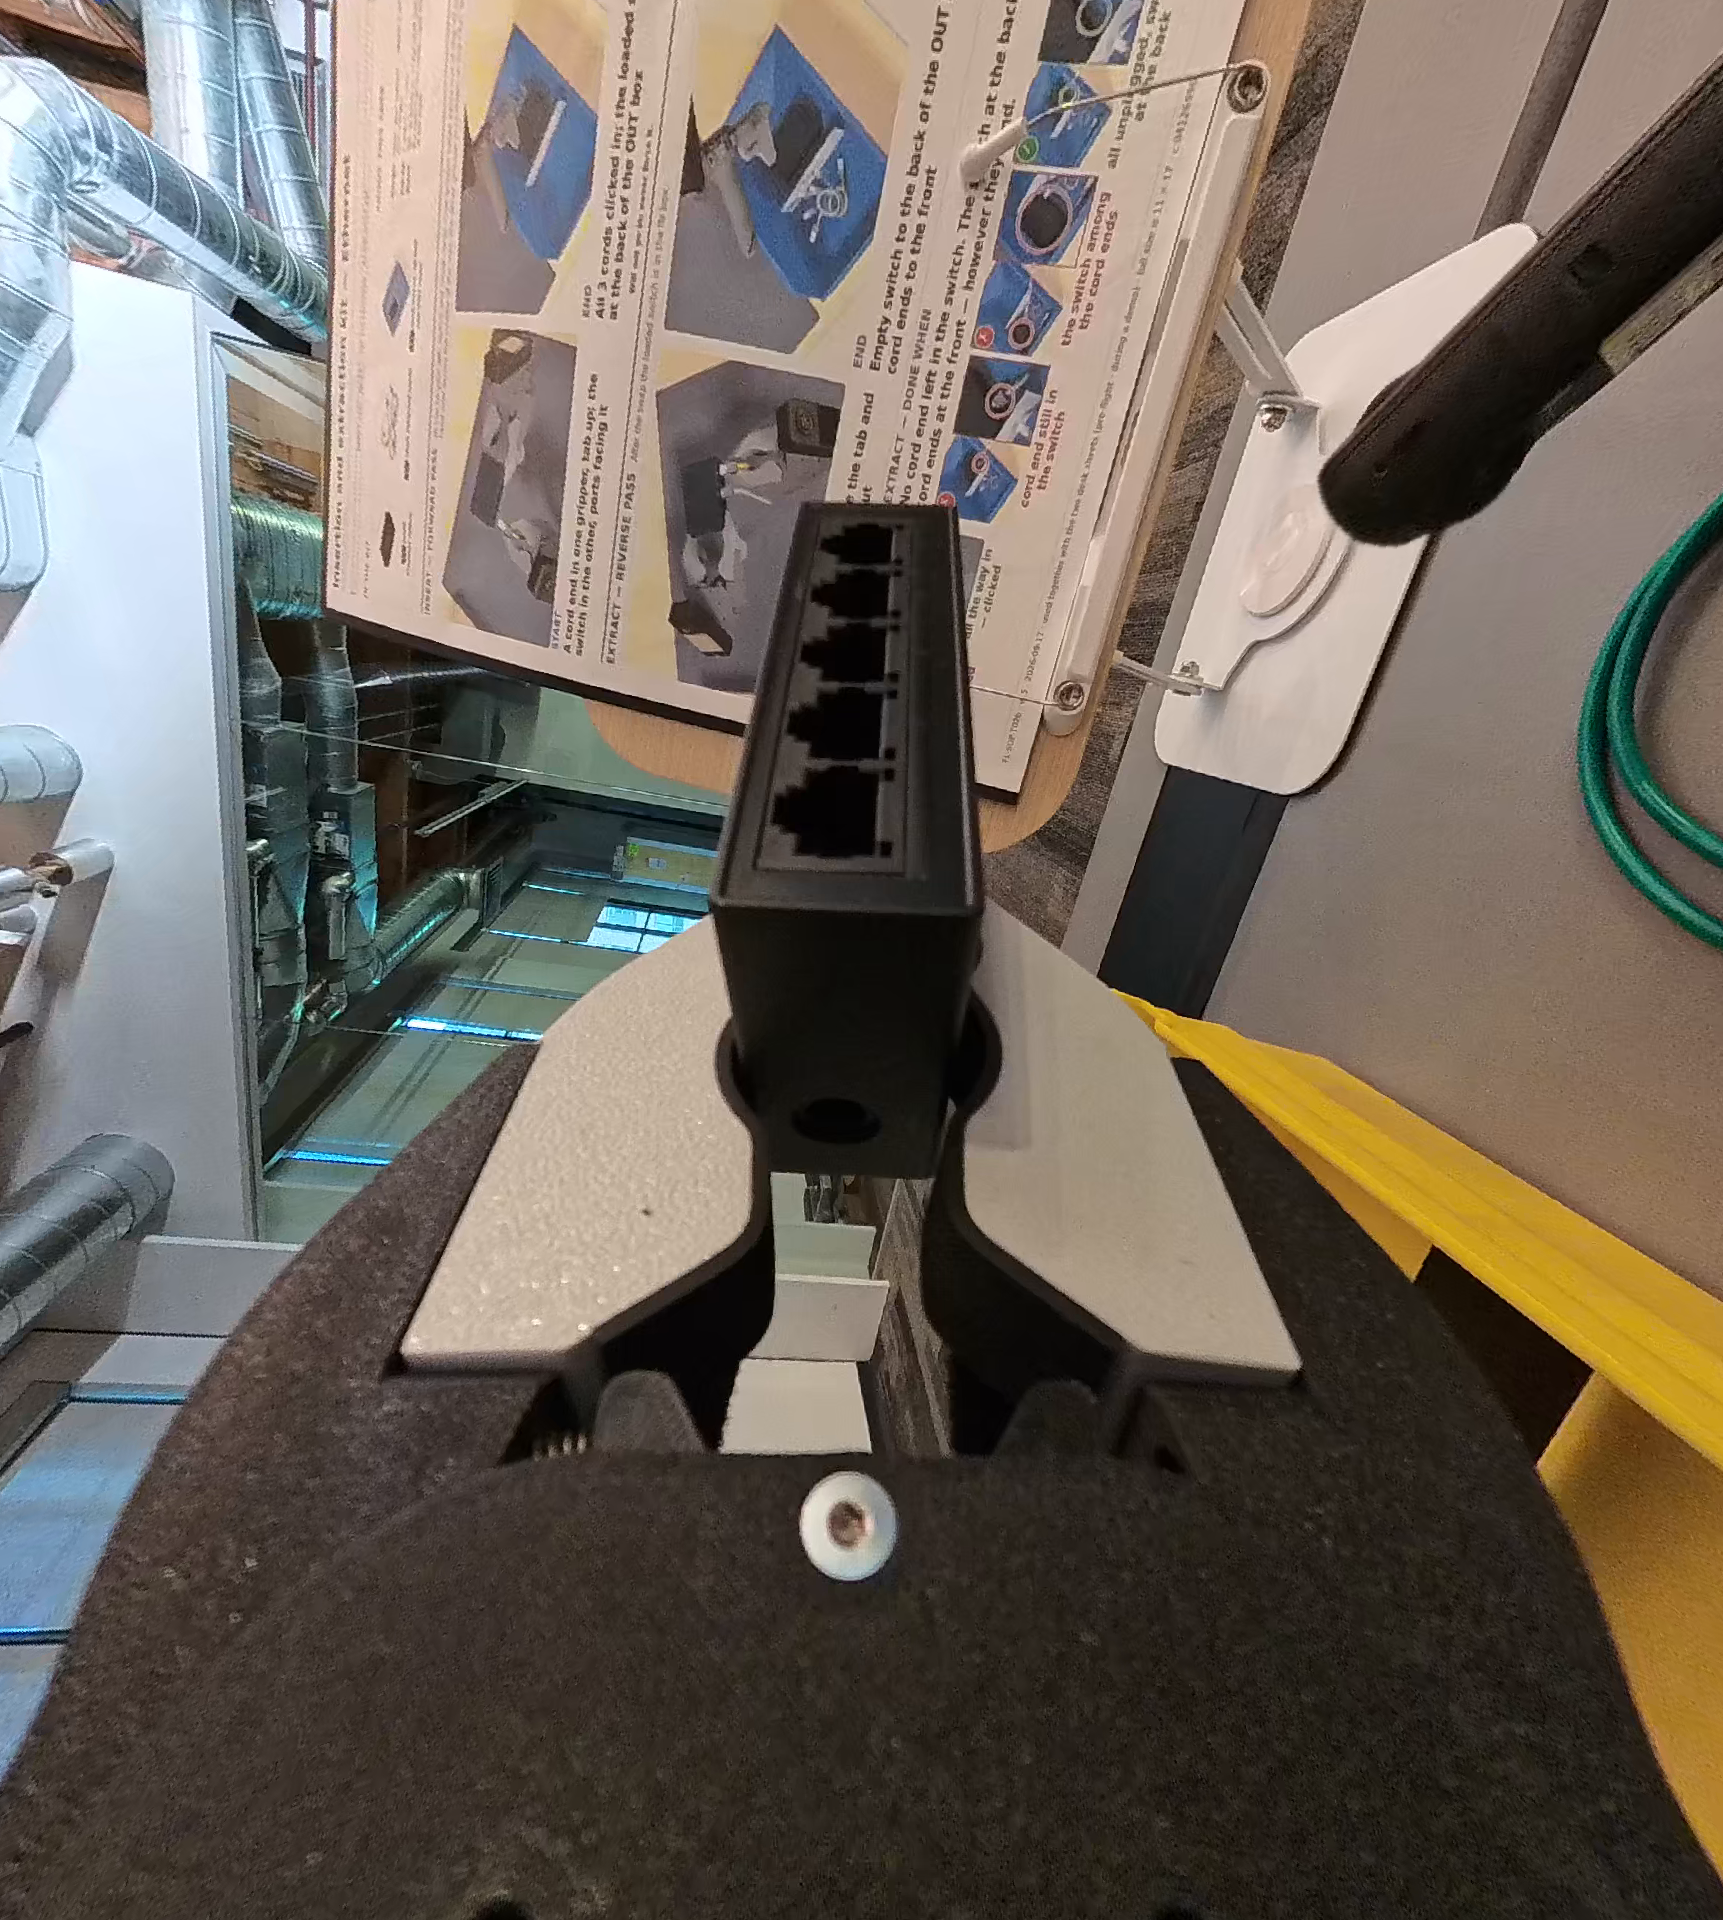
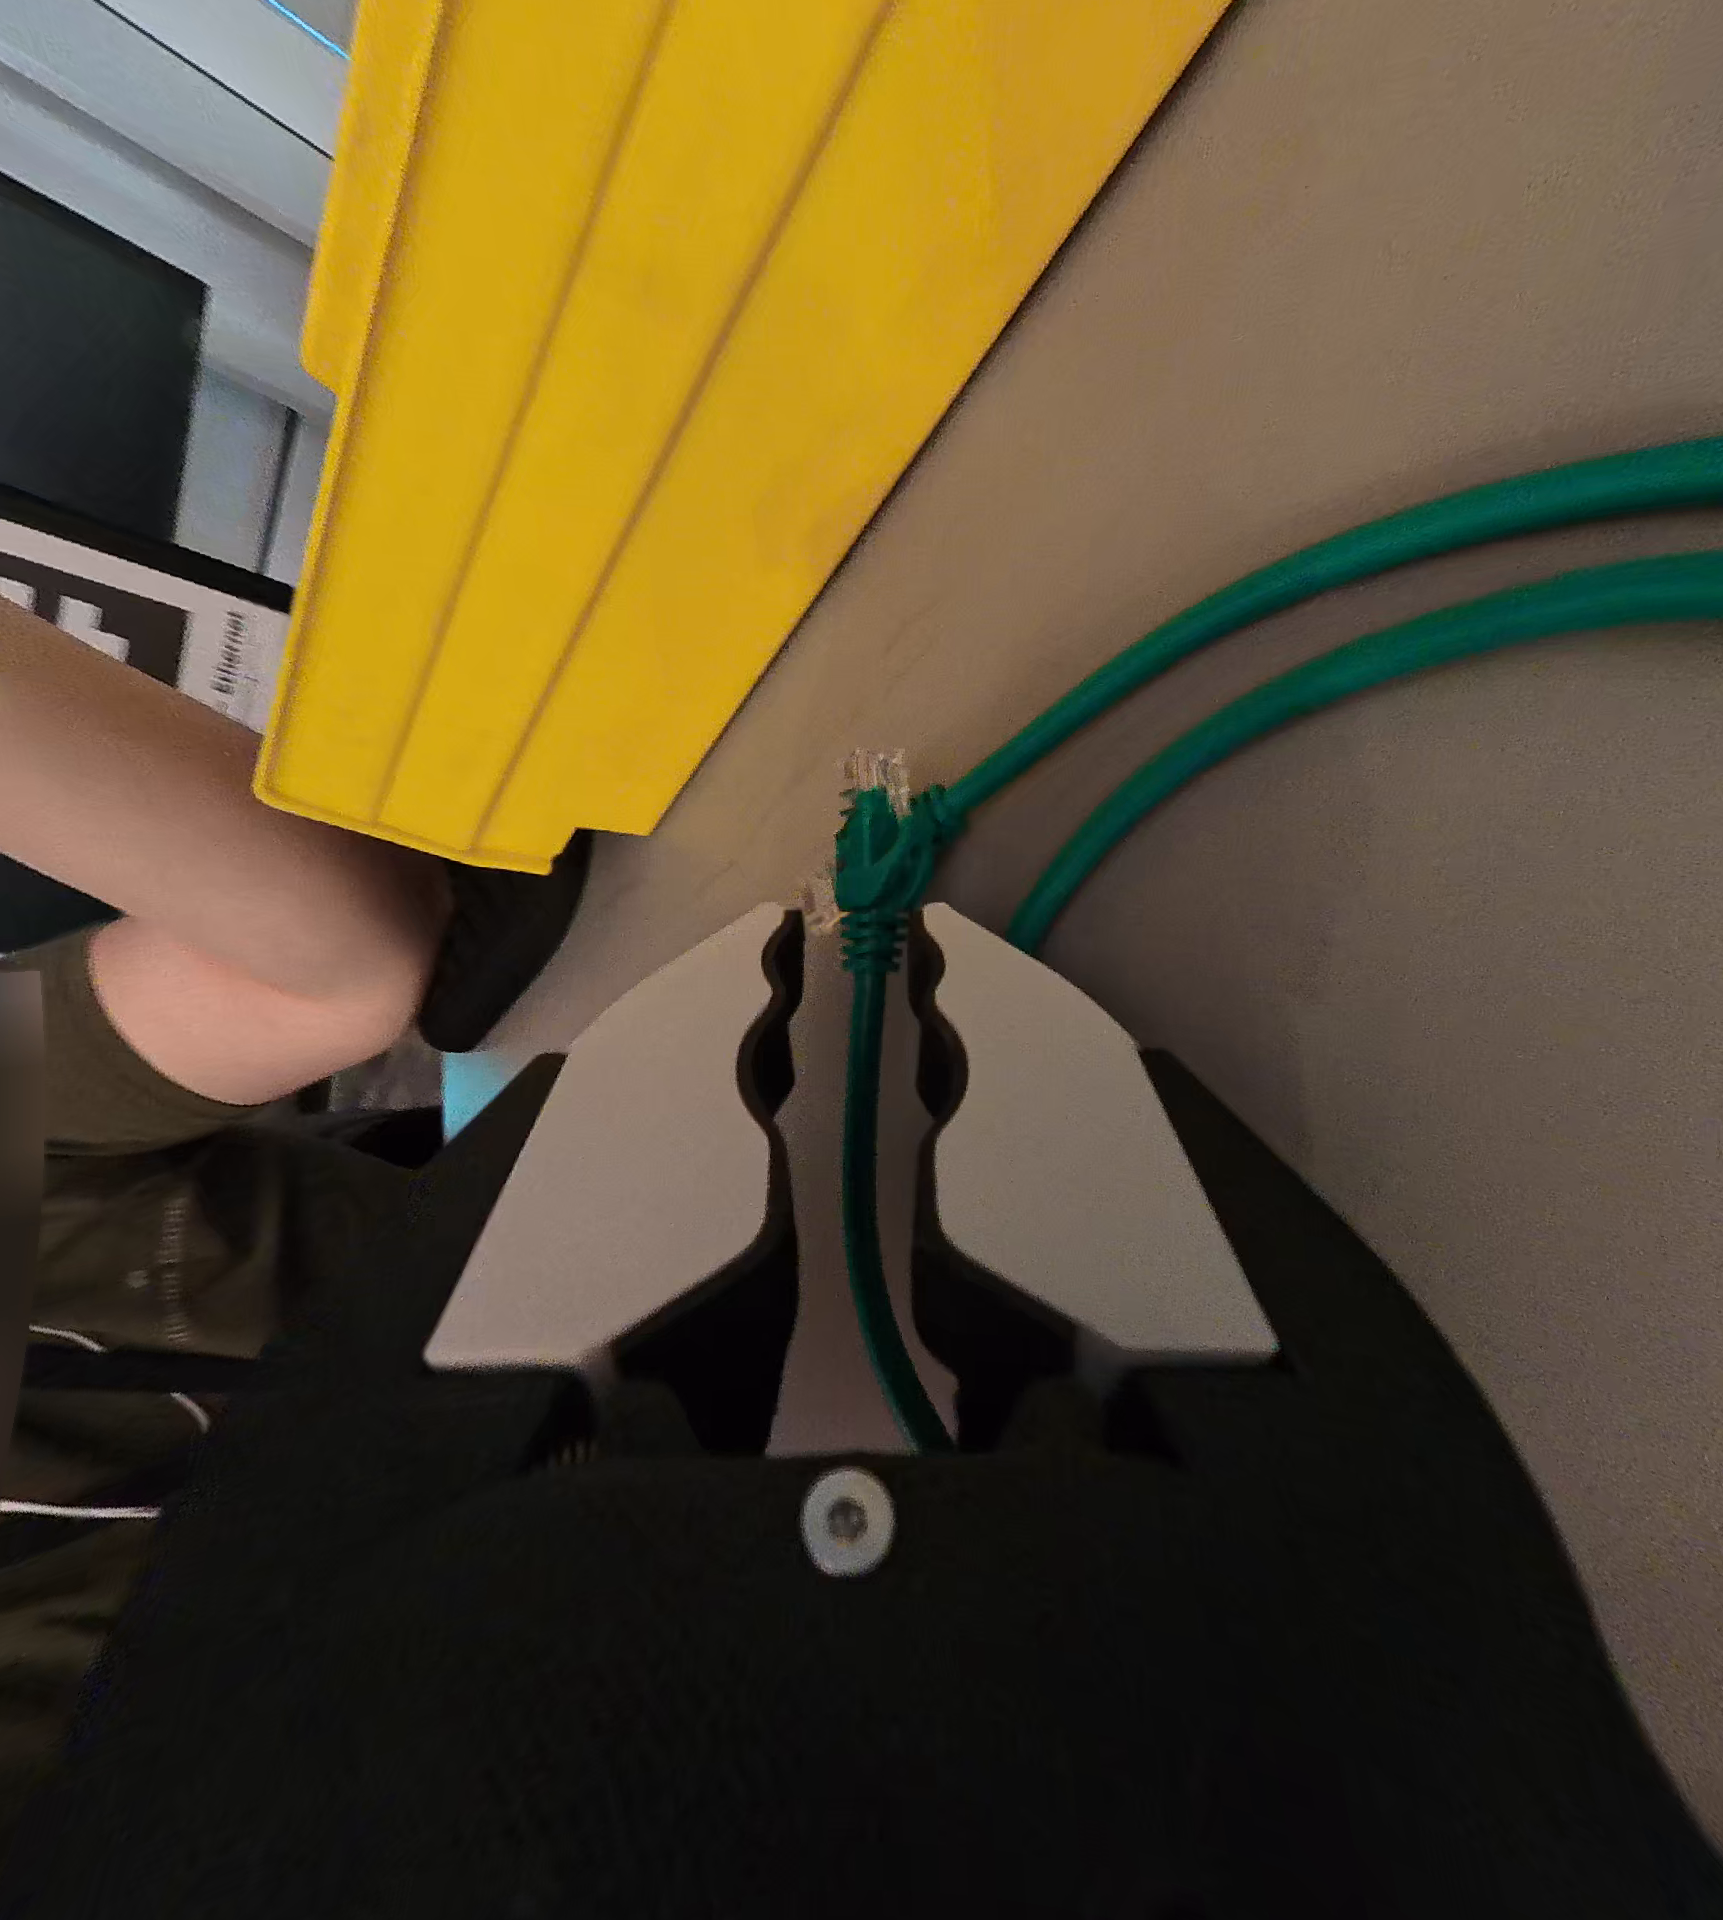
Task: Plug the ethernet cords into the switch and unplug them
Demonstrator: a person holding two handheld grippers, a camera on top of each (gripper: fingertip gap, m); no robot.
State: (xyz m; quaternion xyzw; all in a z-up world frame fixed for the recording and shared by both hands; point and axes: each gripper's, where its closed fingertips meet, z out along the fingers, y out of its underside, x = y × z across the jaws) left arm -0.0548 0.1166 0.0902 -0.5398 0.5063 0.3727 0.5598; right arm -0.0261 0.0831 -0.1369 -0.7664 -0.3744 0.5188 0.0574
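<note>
Left gripper (image 1: 852, 1081): clamped on the small black plastic five-port switch (image 1: 852, 748), ports all empty, held off the table.
Right gripper (image 2: 852, 925): fingers a bit apart around a green ethernet cord (image 2: 862, 1143); clear plug at the tips, can't tell if it's pinched.
Nearby: yellow plastic bin (image 2: 608, 416) on the grey tabletop (image 2: 1408, 1039).

black switch (image 1: 852, 769); green cords (image 2: 1356, 592); yellow bin (image 2: 628, 416).

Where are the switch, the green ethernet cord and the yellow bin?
switch (image 1: 852, 727): left wrist view, on its port face.
green ethernet cord (image 2: 863, 1122): right wrist view, on the length between the fingers.
yellow bin (image 2: 628, 416): right wrist view, on its ribbed side.
</note>
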